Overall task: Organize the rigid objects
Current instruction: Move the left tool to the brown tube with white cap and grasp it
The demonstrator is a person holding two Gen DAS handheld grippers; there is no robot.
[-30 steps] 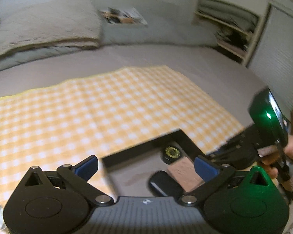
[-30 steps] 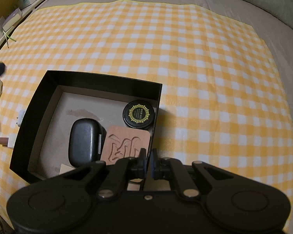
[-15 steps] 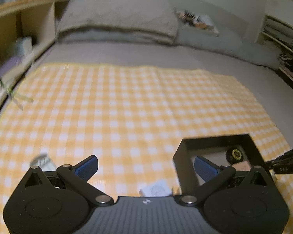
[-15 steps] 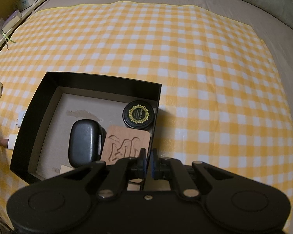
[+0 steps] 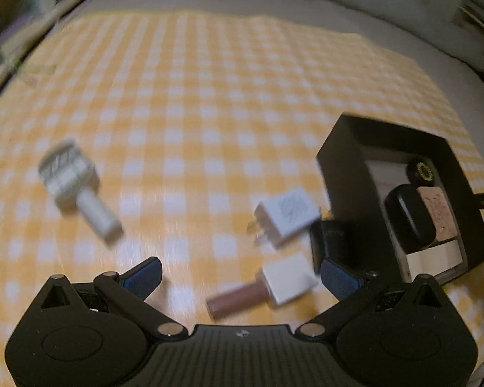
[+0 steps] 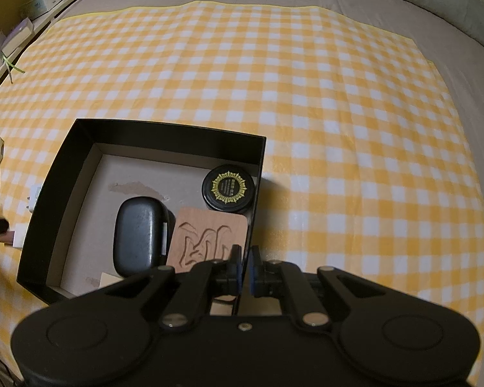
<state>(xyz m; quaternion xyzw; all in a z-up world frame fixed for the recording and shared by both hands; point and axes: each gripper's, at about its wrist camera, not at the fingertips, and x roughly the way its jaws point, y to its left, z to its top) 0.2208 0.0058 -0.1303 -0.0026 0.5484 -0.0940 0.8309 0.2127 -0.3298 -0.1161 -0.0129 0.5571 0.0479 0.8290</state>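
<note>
Left gripper (image 5: 238, 274) apart, now swinging from black cardboard box (image 6: 164, 135) toward white plug adapter (image 5: 287, 216) | right gripper (image 6: 244, 269) clamping box wall | pickup next

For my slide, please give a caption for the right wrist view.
Right claw shut on the black box wall; case, tin and wooden tile inside.
</note>
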